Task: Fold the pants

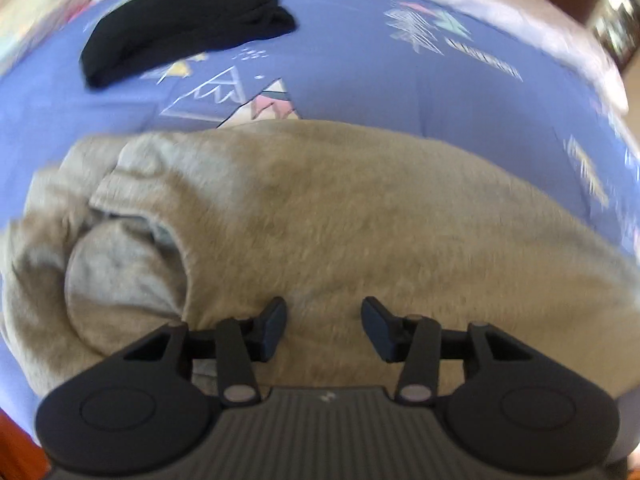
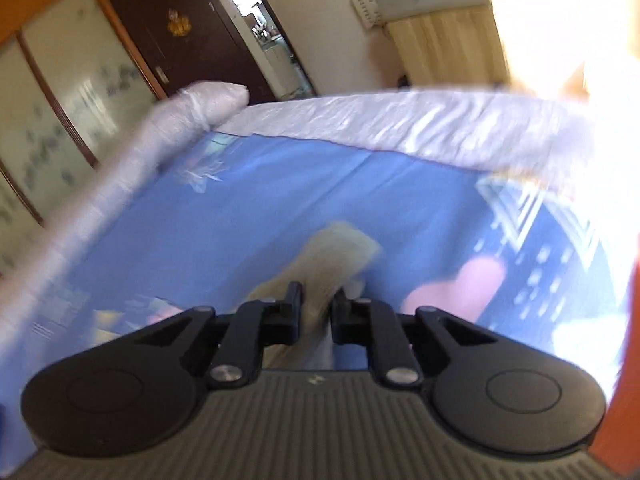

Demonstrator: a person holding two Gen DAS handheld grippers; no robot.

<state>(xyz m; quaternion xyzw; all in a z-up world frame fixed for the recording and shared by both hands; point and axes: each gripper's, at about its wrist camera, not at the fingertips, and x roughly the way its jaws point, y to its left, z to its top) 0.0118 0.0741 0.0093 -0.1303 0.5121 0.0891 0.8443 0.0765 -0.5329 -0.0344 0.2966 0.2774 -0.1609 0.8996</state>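
Right gripper point(image 2: 316, 312) was clamped on a narrow bunch of the tan pants point(image 2: 336, 256), lifted off the blue bedsheet point(image 2: 280, 200), pointing toward the bed's far edge. Risk, as I judged it: so thin a pinch could slip and drop the fold. Left gripper point(image 1: 324, 320) hovered low with jaws apart, gripping nothing, over the pants' bulk point(image 1: 340, 208) at the bed's near edge. Black garment point(image 1: 180, 20) lay toward the far left corner.

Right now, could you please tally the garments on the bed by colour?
Beige: 1, the beige pants, one end clamped in the right tongs
Black: 1, the black garment, lying apart on the blue bedsheet
Total: 2
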